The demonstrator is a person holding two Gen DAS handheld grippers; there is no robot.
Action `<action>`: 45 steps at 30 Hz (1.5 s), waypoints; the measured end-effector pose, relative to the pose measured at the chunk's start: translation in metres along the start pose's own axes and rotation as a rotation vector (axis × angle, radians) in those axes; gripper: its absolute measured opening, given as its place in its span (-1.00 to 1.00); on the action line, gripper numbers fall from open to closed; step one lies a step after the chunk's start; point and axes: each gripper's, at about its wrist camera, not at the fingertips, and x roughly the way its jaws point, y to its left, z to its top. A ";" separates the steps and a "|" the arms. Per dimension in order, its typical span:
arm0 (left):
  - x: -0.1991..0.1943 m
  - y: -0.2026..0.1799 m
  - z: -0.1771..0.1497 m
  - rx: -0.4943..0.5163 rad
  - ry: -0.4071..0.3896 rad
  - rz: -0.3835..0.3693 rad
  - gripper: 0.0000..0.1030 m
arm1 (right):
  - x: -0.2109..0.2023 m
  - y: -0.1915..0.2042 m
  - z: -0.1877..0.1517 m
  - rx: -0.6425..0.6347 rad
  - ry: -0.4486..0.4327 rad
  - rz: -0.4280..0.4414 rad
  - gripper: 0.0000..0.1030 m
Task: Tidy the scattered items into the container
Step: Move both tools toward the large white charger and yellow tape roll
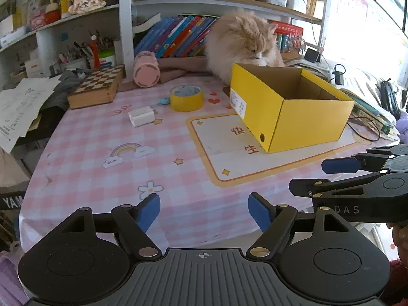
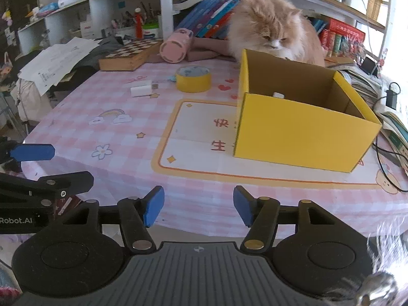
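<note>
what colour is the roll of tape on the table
Yellow. The roll of tape shows best in the right wrist view, standing left of the yellow box.

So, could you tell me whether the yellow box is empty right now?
Not empty: the right wrist view shows a small white object inside the open yellow box, near its front wall.

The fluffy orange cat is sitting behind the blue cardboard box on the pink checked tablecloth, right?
Nearly. The fluffy orange cat does sit behind the open cardboard box on the pink checked tablecloth, but the box is yellow, not blue. The right wrist view shows it clearly.
</note>
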 end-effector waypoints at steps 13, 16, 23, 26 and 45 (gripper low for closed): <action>-0.008 0.030 -0.003 -0.077 -0.020 0.062 0.53 | 0.009 0.029 0.016 -0.088 -0.013 0.051 0.16; -0.007 0.034 -0.001 -0.083 -0.024 0.069 0.53 | 0.011 0.034 0.021 -0.107 -0.019 0.059 0.18; -0.002 0.043 0.004 -0.090 -0.025 0.093 0.54 | 0.025 0.039 0.033 -0.127 -0.019 0.086 0.18; 0.004 0.048 0.006 -0.101 -0.019 0.106 0.54 | 0.033 0.042 0.039 -0.139 -0.019 0.100 0.18; 0.073 0.080 0.054 -0.104 0.029 0.151 0.54 | 0.114 0.037 0.106 -0.163 0.018 0.121 0.21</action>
